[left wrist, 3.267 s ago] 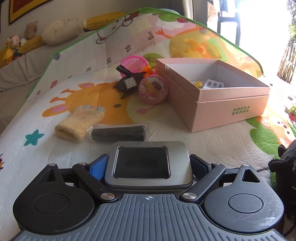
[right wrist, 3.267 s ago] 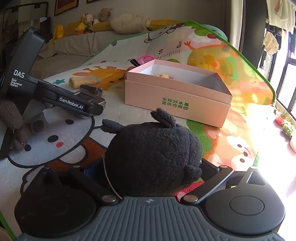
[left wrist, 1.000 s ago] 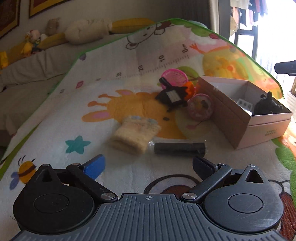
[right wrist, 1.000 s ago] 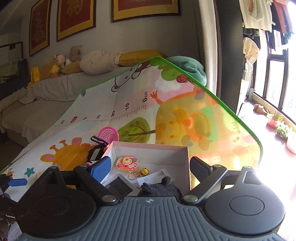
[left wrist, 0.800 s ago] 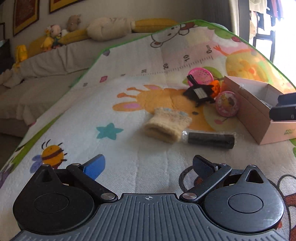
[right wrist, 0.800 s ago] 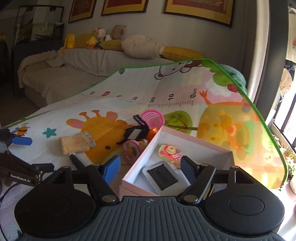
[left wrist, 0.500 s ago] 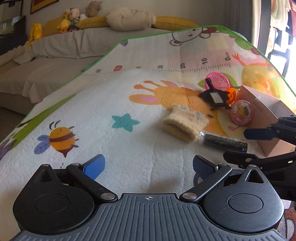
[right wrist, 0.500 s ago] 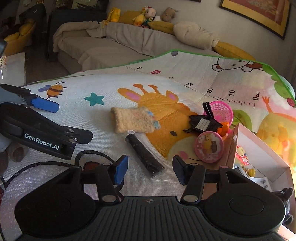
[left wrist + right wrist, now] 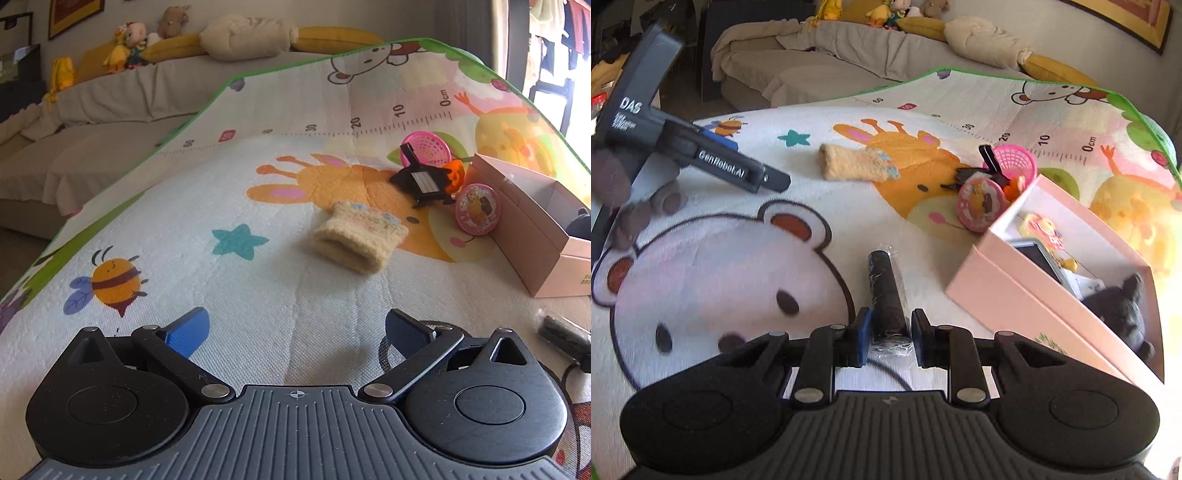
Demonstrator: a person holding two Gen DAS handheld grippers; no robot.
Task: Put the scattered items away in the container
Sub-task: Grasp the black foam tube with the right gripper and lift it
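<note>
Right tool (image 9: 888, 334) now straddles black roll (image 9: 886, 295) (jaws not yet touching); left tool (image 9: 295, 328) stays open.

Ahead of the gripper, a cartoon play mat (image 9: 280, 280) printed with a bee (image 9: 110, 280), a teal star (image 9: 238, 242), an orange giraffe and a ruler strip. Beyond its far green edge, a grey sofa (image 9: 122, 110) lined with a cream bolster (image 9: 247, 37), yellow cushions and small plush toys (image 9: 129, 42). Far right, bright window light. Framed pictures on the back wall.
</note>
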